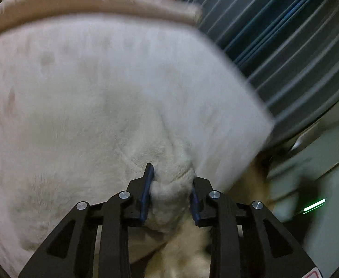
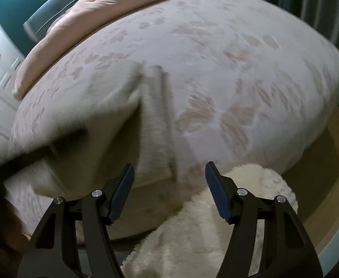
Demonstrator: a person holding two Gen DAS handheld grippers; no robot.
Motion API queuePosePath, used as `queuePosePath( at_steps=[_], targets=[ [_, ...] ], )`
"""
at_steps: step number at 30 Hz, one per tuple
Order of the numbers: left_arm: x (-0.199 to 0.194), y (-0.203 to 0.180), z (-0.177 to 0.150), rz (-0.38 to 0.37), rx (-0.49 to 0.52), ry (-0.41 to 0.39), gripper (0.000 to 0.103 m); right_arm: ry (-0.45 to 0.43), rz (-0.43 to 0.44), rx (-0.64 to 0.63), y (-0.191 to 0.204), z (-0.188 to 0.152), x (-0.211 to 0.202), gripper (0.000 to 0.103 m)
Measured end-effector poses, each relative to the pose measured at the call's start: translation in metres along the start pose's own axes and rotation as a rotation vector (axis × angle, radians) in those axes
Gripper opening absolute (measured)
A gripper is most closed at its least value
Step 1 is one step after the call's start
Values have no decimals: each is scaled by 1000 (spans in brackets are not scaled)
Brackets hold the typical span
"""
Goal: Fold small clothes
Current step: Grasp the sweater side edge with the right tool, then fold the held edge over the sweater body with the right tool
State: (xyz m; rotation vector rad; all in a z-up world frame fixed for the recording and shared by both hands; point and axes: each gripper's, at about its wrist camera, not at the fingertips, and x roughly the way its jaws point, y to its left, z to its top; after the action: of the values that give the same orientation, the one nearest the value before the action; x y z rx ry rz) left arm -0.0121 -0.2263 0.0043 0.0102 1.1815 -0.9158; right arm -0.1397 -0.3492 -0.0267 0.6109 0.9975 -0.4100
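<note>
- Bunched cream fleece garment (image 1: 169,192) sits clamped in the left tool (image 1: 170,191), probably lifted so it hangs free for folding.
- Right tool (image 2: 169,190) is spread apart, gripping nothing, seemingly ready to take an edge.
- Fleece looks thick and fuzzy, draped off the floral-print bed (image 2: 215,69).
</note>
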Motion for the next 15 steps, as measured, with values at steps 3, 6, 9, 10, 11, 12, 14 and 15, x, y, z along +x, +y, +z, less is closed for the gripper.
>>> queuePosePath(
  at_steps=[3, 6, 9, 10, 11, 12, 14, 15],
  targets=[
    [-4, 9, -20, -17, -45, -13, 36, -3, 29, 10, -5, 2, -2, 62],
    [-32, 11, -34, 15, -19, -48, 56, 11, 98, 5, 5, 8, -1, 62],
    [-57, 33, -46, 128, 11, -97, 66, 46, 223, 44, 16, 17, 5, 62],
    [-60, 40, -49, 158, 17, -98, 67, 54, 247, 51, 20, 19, 7, 66],
    [-62, 48, -56, 193, 18, -90, 67, 75, 279, 64, 24, 22, 13, 68],
    [-60, 60, -61, 255, 3, -74, 67, 95, 300, 76, 26, 24, 19, 68],
    [-56, 78, -65, 277, -32, -53, 67, 141, 324, 106, 31, 28, 36, 68],
    [-56, 83, -69, 276, -52, -54, 67, 157, 319, 111, 33, 29, 40, 68]
  ],
)
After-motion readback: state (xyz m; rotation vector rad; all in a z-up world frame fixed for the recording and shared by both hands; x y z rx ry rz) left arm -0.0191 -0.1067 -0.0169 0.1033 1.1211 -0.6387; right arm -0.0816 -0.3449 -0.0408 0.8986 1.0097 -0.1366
